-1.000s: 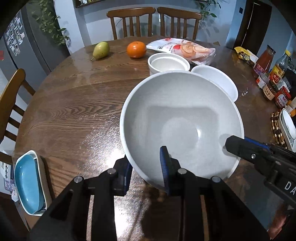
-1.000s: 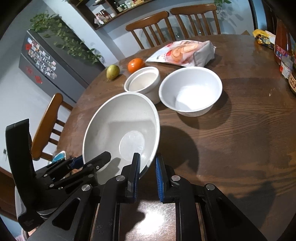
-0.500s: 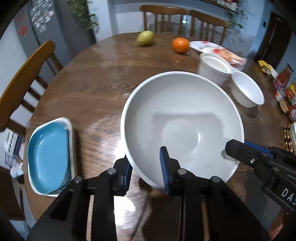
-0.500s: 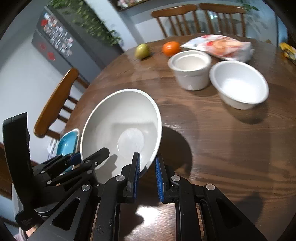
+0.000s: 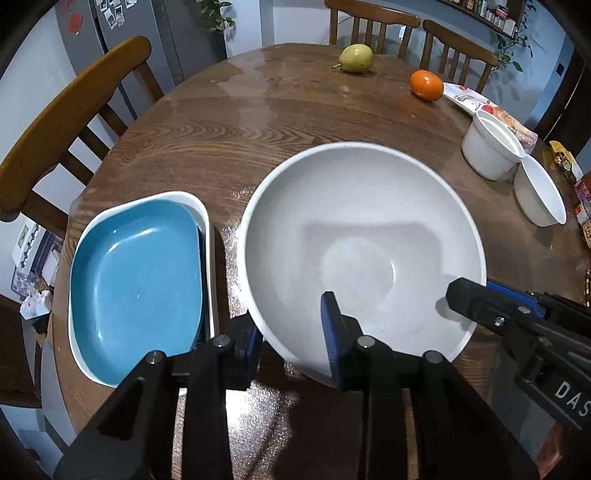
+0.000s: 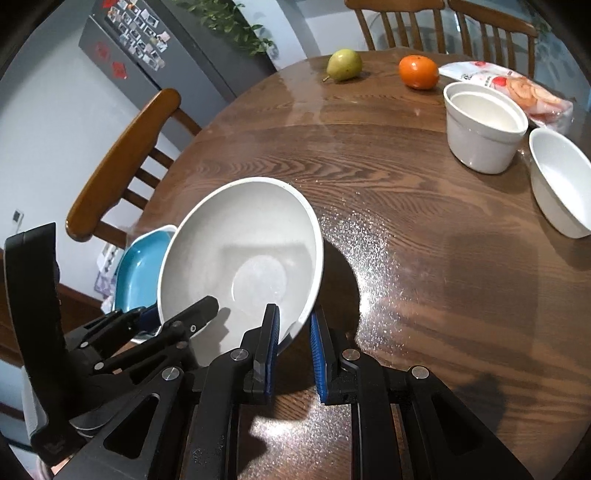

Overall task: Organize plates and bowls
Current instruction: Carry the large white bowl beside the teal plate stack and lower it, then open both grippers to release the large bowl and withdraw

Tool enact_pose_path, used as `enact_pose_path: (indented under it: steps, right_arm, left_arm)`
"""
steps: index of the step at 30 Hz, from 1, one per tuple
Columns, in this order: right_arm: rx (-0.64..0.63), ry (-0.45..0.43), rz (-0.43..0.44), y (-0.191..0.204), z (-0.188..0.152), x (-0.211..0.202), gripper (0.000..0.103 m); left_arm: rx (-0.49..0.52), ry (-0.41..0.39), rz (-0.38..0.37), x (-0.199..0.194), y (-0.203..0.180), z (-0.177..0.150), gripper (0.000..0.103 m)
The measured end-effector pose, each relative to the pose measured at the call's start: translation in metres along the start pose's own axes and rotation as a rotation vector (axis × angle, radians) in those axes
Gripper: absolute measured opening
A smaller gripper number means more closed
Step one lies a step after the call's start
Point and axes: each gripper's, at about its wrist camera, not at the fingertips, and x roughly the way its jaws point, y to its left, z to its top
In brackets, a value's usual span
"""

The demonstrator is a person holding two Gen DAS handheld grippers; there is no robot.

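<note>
a round dark wooden table (image 5: 229, 140) with wooden chairs (image 6: 122, 166) around it. behind them, pale walls, a grey fridge (image 6: 147, 48) with magnets, and trailing green plants (image 6: 236, 26).

bowls: 3 (image 5: 362, 236) (image 5: 491, 151) (image 5: 541, 195) | blue plates: 1 (image 5: 136, 280) | pears: 1 (image 5: 355, 58) | oranges: 1 (image 5: 426, 85) | chairs: 3 (image 5: 62, 122)

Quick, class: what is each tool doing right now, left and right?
Left tool: closed on the near rim of the large pale grey speckled bowl.
Right tool: closed on the same bowl's rim at another spot.
</note>
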Motion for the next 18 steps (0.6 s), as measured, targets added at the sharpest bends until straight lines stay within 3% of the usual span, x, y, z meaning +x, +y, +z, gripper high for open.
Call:
enact_pose_path:
  steps: [3,5,6,7,10,14,16,18]
  right_arm:
    - [0.019,0.004,0.008,0.0,0.002,0.002,0.019]
    - [0.027,-0.004,0.002,-0.003,0.001,-0.003,0.02]
    - [0.029,-0.01,-0.003,-0.005,0.001,-0.006,0.022]
    - [0.034,-0.019,-0.006,-0.006,0.002,-0.009,0.028]
    - [0.059,-0.053,0.0,-0.013,0.001,-0.021,0.041]
    - [0.093,-0.077,0.002,-0.029,-0.004,-0.038,0.042]
    - [0.114,-0.09,0.0,-0.04,-0.009,-0.047,0.042]
    - [0.136,-0.105,-0.006,-0.052,-0.015,-0.057,0.042]
  left_arm:
    - [-0.001,-0.002,-0.006,-0.001,0.003,-0.001,0.033]
    - [-0.006,-0.009,0.0,-0.002,0.005,0.001,0.049]
    - [-0.011,-0.015,0.004,-0.003,0.007,0.001,0.061]
    - [-0.016,-0.025,0.008,-0.005,0.008,0.002,0.067]
    - [-0.021,-0.04,0.014,-0.011,0.009,0.003,0.068]
    - [-0.039,-0.054,0.011,-0.023,0.012,0.001,0.073]
    - [-0.04,-0.067,0.01,-0.031,0.01,0.0,0.081]
    - [-0.034,-0.078,-0.001,-0.037,0.005,-0.001,0.081]
